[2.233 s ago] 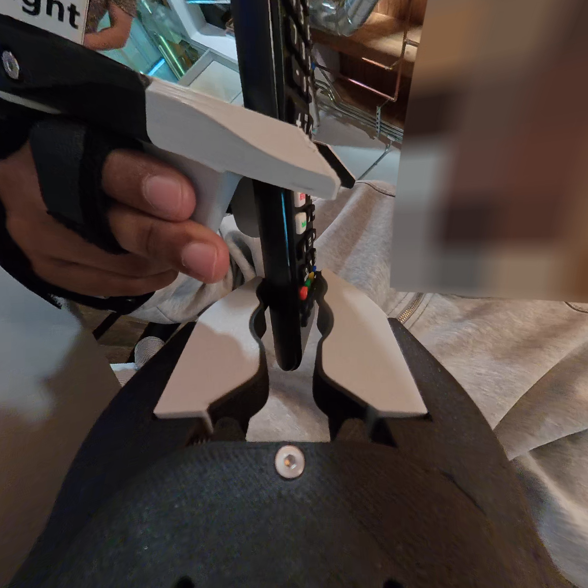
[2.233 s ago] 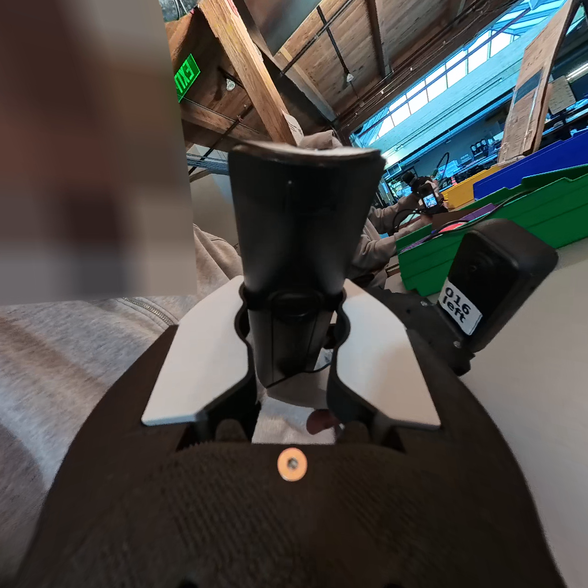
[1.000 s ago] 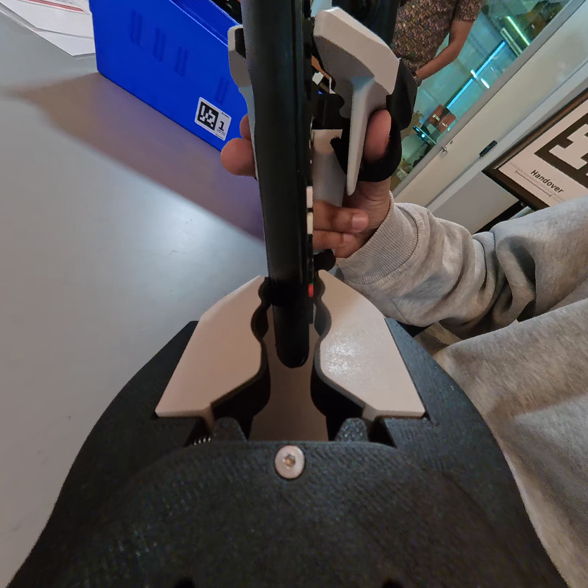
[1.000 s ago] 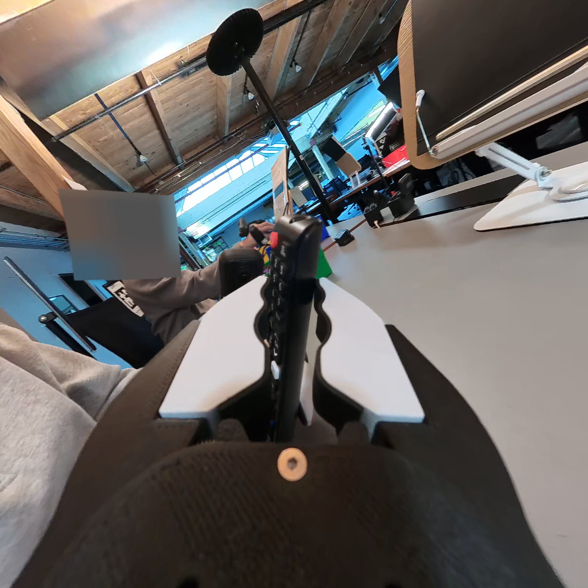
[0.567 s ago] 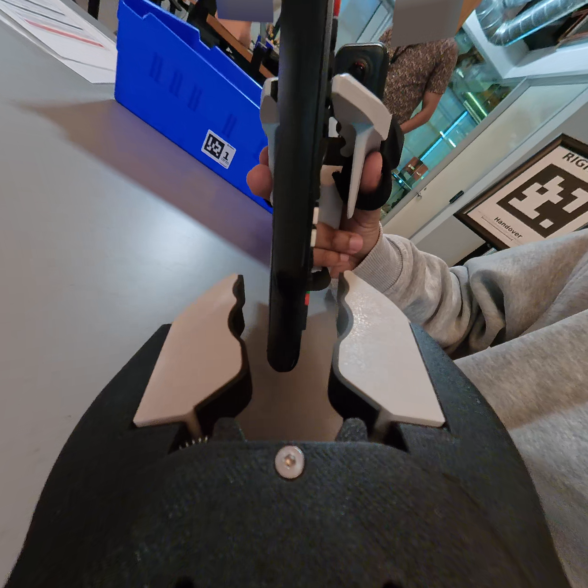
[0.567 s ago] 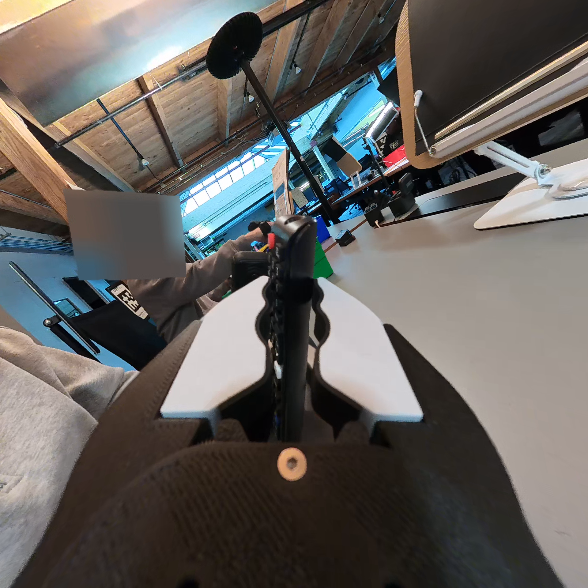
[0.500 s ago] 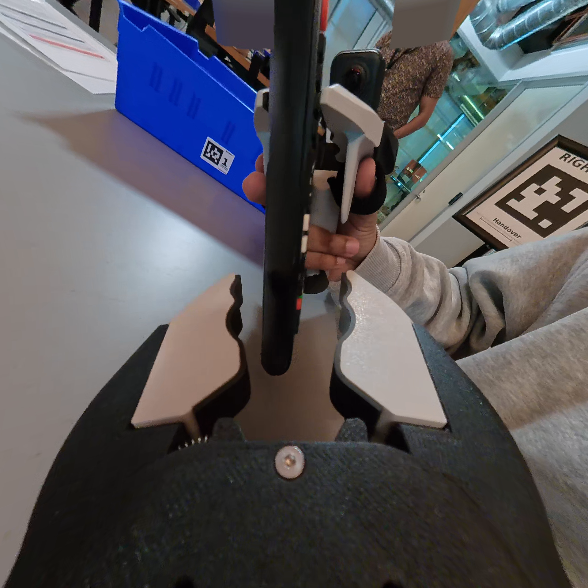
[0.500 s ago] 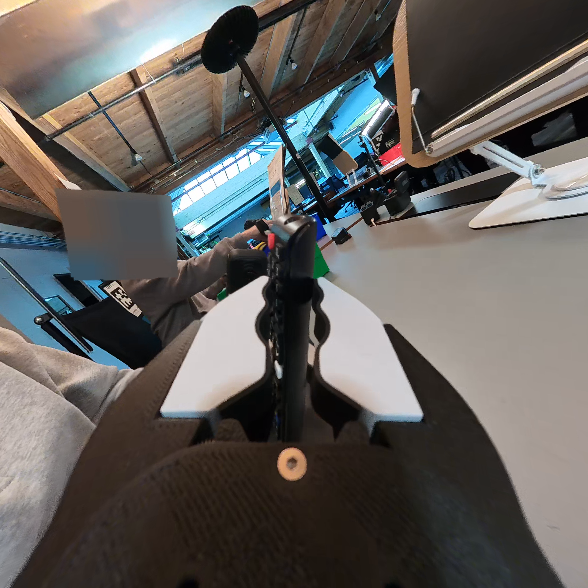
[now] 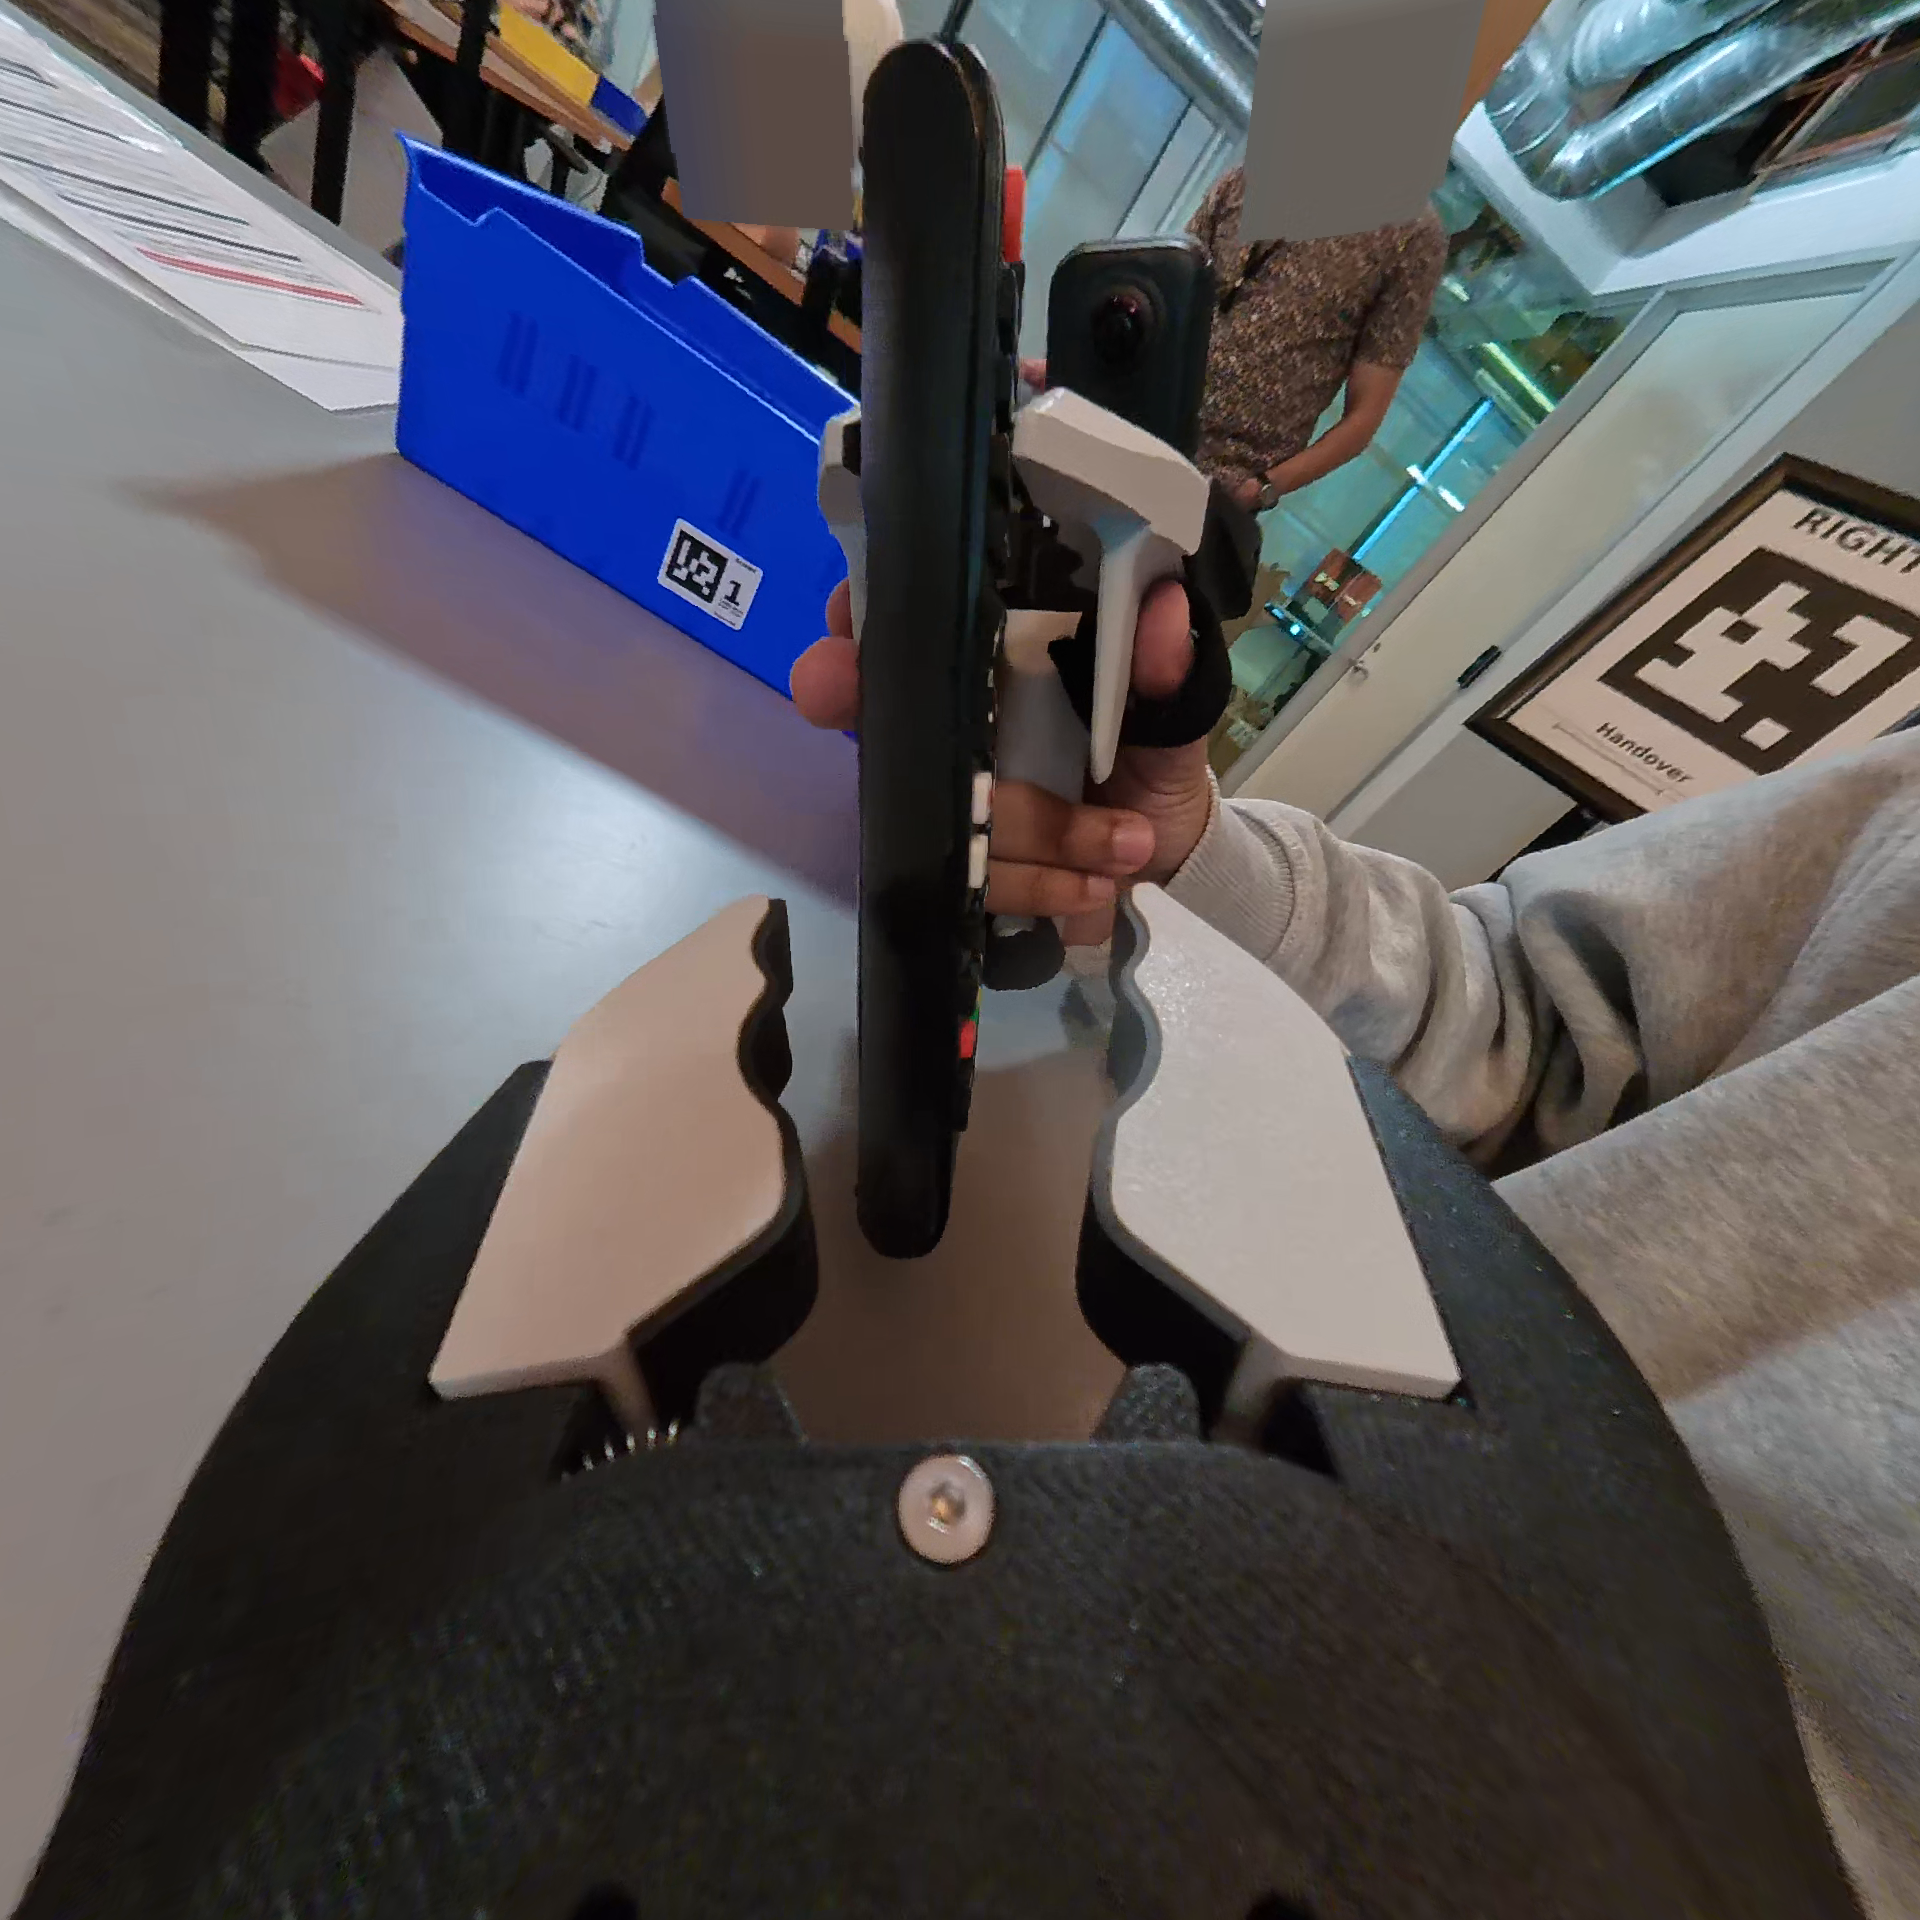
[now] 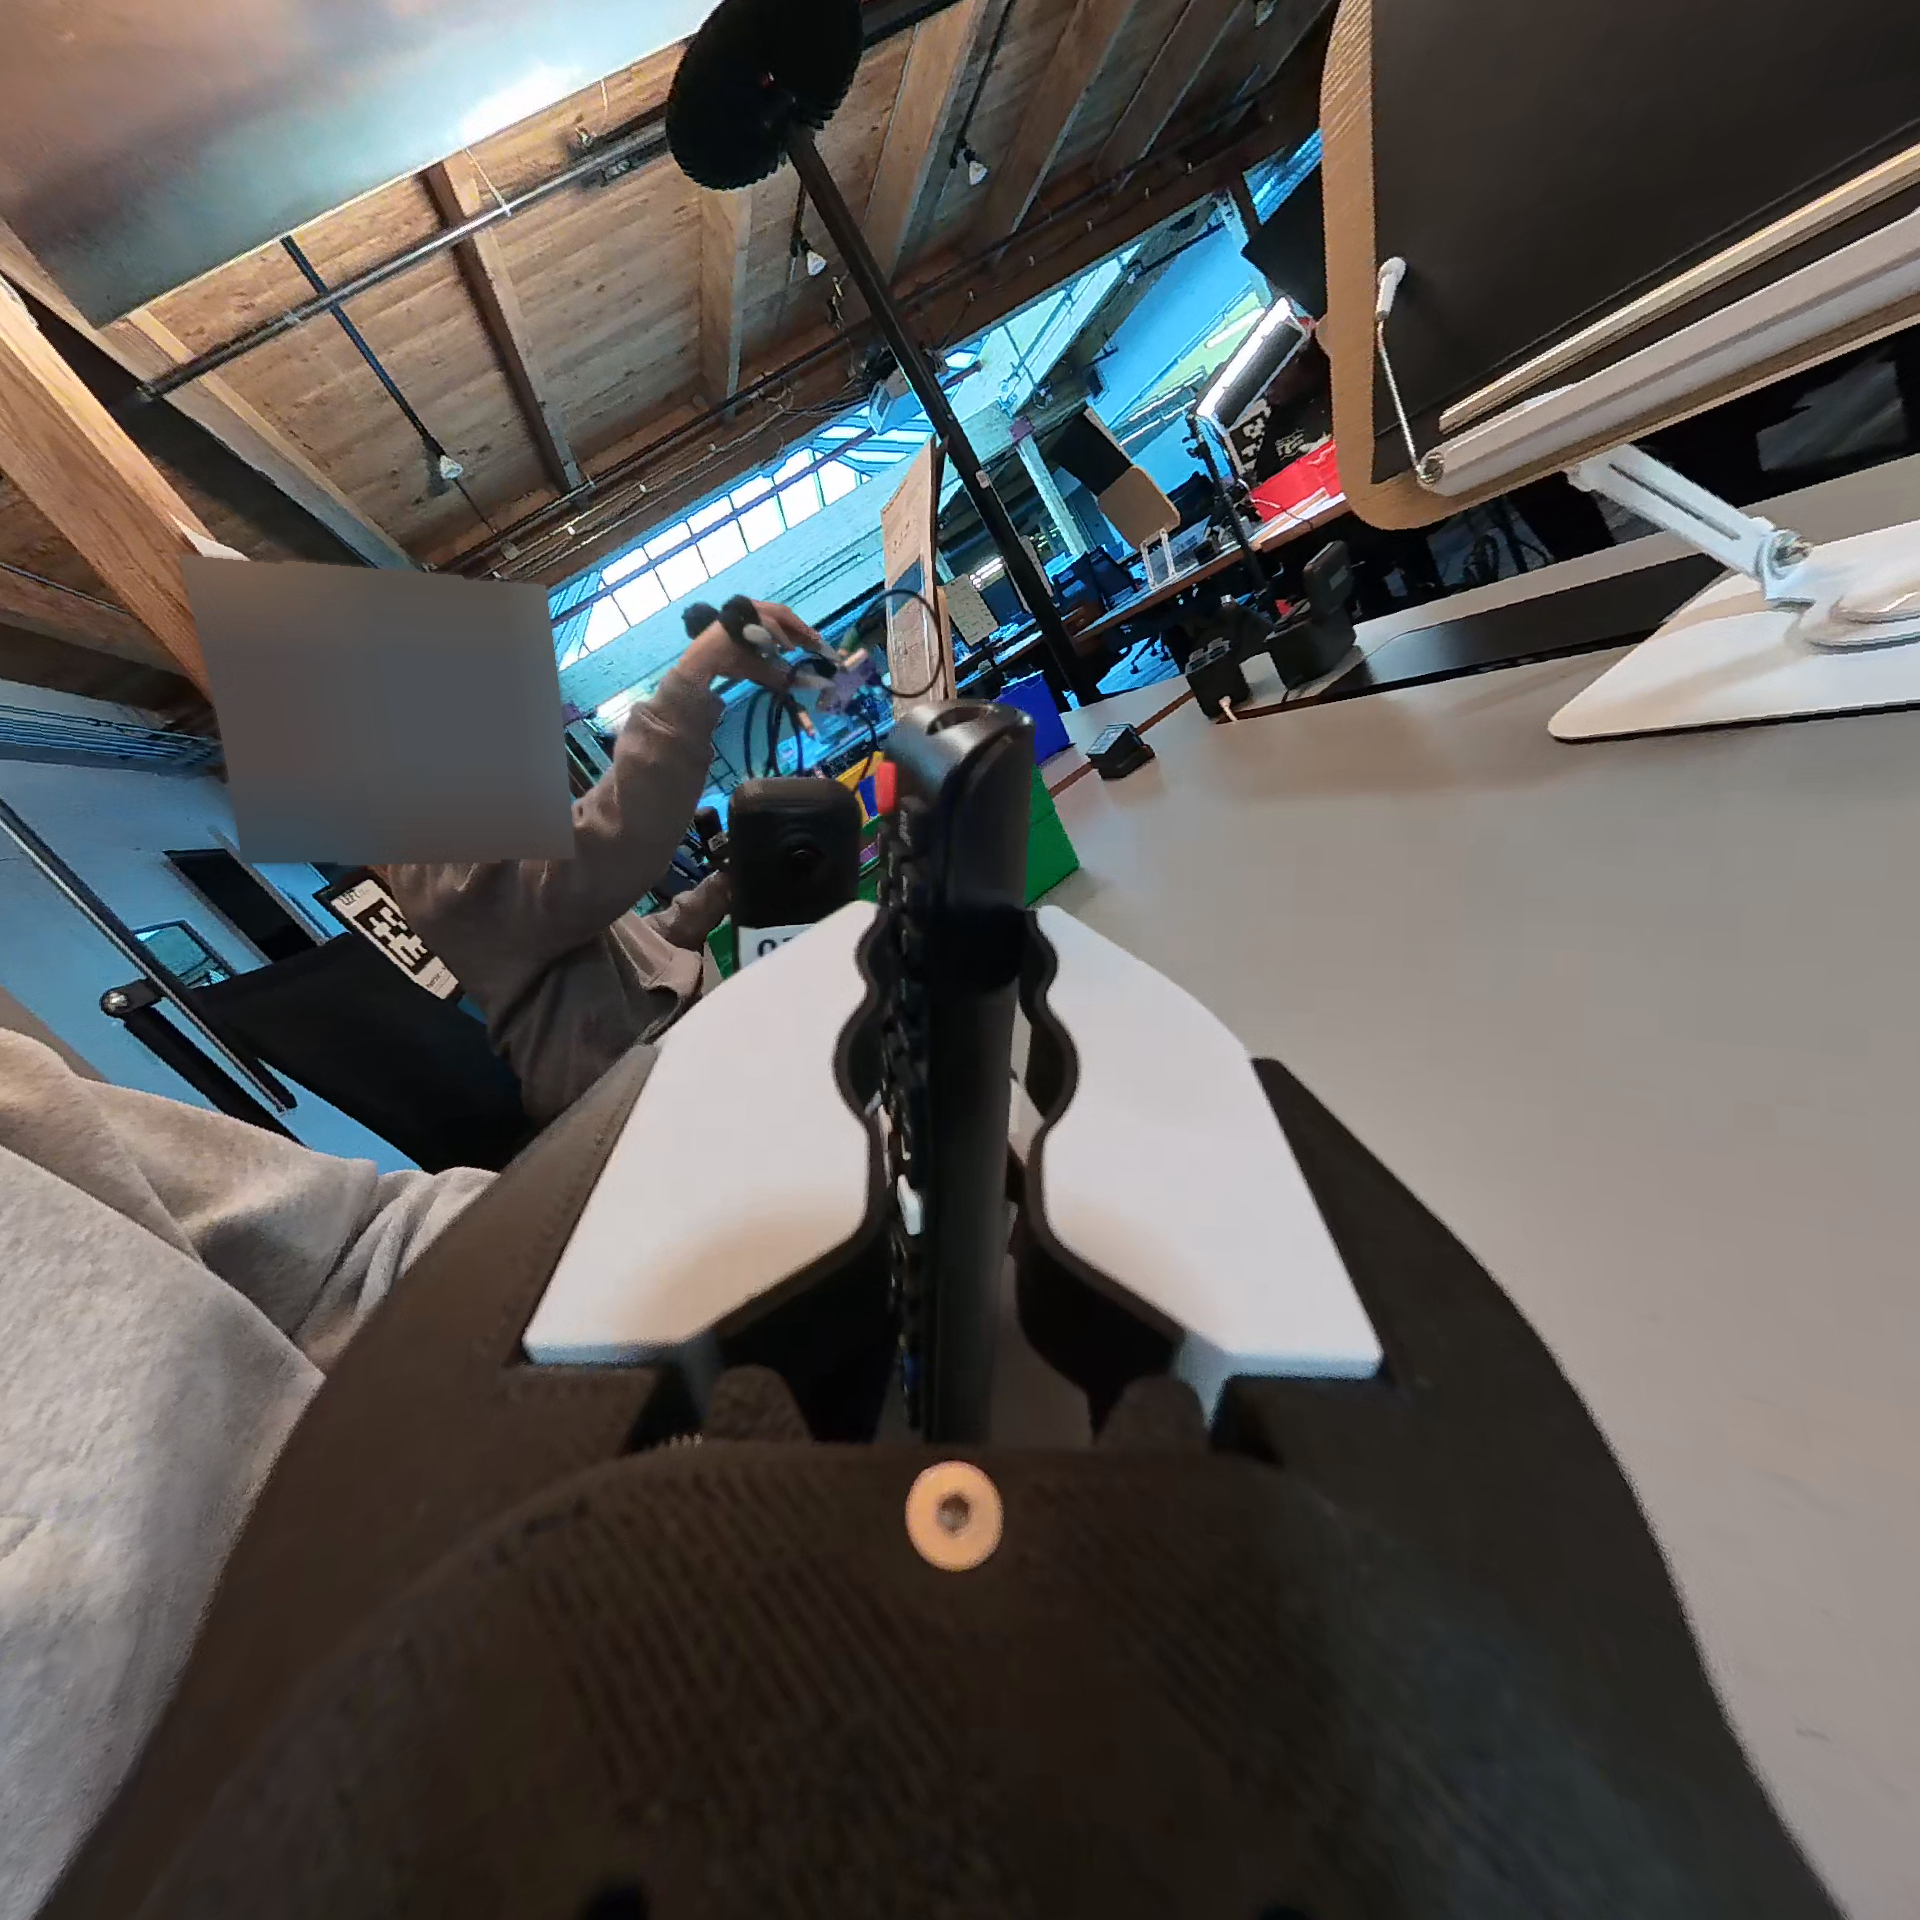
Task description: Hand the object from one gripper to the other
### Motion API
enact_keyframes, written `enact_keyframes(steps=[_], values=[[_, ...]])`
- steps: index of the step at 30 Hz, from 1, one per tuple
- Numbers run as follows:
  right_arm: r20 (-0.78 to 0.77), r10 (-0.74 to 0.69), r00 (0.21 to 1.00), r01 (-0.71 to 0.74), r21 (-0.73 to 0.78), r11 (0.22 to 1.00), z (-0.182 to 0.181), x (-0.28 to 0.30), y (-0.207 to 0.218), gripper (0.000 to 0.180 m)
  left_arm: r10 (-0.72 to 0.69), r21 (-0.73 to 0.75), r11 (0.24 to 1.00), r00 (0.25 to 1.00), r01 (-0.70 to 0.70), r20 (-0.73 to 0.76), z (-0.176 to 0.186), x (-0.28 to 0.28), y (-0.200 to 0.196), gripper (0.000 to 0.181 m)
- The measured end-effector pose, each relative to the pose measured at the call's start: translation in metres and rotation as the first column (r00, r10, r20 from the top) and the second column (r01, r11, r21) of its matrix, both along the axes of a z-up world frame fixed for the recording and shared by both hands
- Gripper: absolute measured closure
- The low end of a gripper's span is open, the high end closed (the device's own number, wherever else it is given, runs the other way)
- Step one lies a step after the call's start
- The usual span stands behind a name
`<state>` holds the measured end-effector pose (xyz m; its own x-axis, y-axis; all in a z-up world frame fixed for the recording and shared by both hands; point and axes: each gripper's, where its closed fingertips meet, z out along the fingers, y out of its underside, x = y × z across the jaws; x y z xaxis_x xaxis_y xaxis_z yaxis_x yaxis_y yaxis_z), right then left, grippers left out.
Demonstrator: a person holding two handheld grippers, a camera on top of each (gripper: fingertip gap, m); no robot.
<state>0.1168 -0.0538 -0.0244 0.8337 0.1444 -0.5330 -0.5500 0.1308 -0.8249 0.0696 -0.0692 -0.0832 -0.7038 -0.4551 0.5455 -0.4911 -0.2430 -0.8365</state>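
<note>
Gripping the black remote [image 10: 961,1039] edge-on, the right claw [image 10: 951,971] is closed on its middle above the grey bench [image 10: 1507,1039]. The left claw [image 9: 951,971] stands spread wide, the remote's near end [image 9: 914,935] between its fingers touching neither. A blue bin [image 9: 582,416] sits far left.

My two wrist cameras face each other up close (each looks along its own fingers), sharing the remote [image 9: 920,665] [image 10: 961,997].

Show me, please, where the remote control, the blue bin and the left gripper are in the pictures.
remote control [image 9: 914,727], left wrist view, on its black side edge.
blue bin [image 9: 582,416], left wrist view, on its front wall.
left gripper [image 9: 951,1008], left wrist view, between its open fingertips.
</note>
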Motion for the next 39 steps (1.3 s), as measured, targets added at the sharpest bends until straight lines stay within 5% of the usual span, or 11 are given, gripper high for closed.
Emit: enact_keyframes(steps=[3,16,20,28,35,39], values=[[0.005,0.005,1.0,-0.005,-0.008,1.0,-0.001,-0.002,0.001,0.156,-0.008,-0.033,0.999,1.0,0.008,0.005,0.005,-0.001,0.004,0.132],[0.094,0.132,0.987,-0.121,-0.118,0.986,-0.016,-0.036,0.019,0.156,0.005,-0.011,1.0,0.999,-0.005,0.039,0.008,-0.001,0.006,0.136],[0.098,0.152,0.983,-0.139,-0.126,0.982,-0.018,-0.041,0.021,0.156,-0.007,0.005,1.0,0.999,0.006,0.048,0.008,-0.003,0.005,0.153],[0.087,0.134,0.987,-0.126,-0.09,0.988,-0.014,-0.039,0.02,0.153,0.01,0.062,0.998,0.996,-0.016,0.087,0.009,-0.002,0.007,0.154],[-0.017,0.06,0.998,-0.06,-0.026,0.998,-0.009,-0.014,0.012,0.138,0.112,-0.017,0.994,0.989,-0.111,0.099,0.022,0.008,0.031,0.154],[-0.118,0.181,0.976,-0.189,-0.066,0.98,-0.023,-0.025,0.018,0.138,0.225,-0.096,0.972,0.969,-0.215,0.101,0.034,0.015,0.058,0.154]])
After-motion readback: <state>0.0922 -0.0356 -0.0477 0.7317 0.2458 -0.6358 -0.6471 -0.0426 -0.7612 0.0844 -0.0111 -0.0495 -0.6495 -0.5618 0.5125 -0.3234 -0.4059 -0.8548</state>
